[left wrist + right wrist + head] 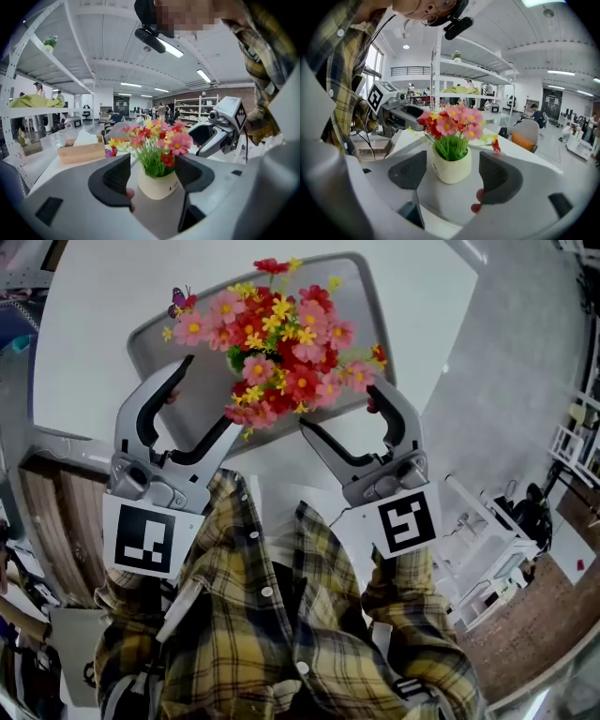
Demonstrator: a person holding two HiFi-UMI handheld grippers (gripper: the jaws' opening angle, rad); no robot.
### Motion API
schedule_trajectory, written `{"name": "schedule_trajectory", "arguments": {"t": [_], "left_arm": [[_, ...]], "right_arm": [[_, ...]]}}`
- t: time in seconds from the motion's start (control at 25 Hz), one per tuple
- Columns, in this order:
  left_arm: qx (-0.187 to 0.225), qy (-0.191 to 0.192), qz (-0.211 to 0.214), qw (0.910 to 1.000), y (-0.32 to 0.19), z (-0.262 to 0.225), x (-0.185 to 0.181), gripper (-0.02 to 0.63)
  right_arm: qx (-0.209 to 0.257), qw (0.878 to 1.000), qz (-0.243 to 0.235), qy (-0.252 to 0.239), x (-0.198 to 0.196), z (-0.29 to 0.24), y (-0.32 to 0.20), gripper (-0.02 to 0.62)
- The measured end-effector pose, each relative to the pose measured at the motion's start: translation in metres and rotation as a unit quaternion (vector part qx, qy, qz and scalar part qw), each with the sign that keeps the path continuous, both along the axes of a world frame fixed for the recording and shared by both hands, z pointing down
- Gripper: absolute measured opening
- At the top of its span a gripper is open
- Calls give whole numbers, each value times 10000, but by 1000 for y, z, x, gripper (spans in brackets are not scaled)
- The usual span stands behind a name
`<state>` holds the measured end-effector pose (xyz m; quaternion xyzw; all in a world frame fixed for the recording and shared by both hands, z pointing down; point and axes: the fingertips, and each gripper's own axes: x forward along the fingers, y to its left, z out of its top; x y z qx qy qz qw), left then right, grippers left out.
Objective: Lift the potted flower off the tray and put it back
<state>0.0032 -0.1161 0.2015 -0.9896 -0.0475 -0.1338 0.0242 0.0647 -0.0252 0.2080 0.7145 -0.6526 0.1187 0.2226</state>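
Note:
The potted flower, a cream pot (pixel 157 185) full of pink, red and yellow blooms (pixel 281 338), stands upright on the grey tray (pixel 192 381). My left gripper (pixel 211 395) is open at the pot's left side. Seen in its own view, the left gripper (pixel 152 174) has one jaw on each side of the pot without clamping it. My right gripper (pixel 342 407) is open at the pot's right side. In the right gripper view the pot (pixel 451 168) stands between the spread jaws of that gripper (pixel 452 171), on the tray (pixel 440 199). From the head view the blooms hide the pot.
The tray lies on a white table (pixel 94 296). A wooden tissue box (pixel 79 151) sits beyond it. White racks (pixel 487 540) stand on the floor at the right, and a chair with an orange back (pixel 524 136) is behind the table.

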Motion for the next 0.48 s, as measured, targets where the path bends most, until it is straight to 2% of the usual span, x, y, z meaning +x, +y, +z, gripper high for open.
{"name": "schedule_trajectory", "arguments": {"t": [0.16,0.48], "left_arm": [[115,308,-113,9994,-1,-44,-6,295],[70,1113,-372,9931,2,-131,-14,264]], "right_arm": [[279,9996,57,27,-8,-45,2,322],[1073,9939,-90,247,-21,-132,-19,231]]}}
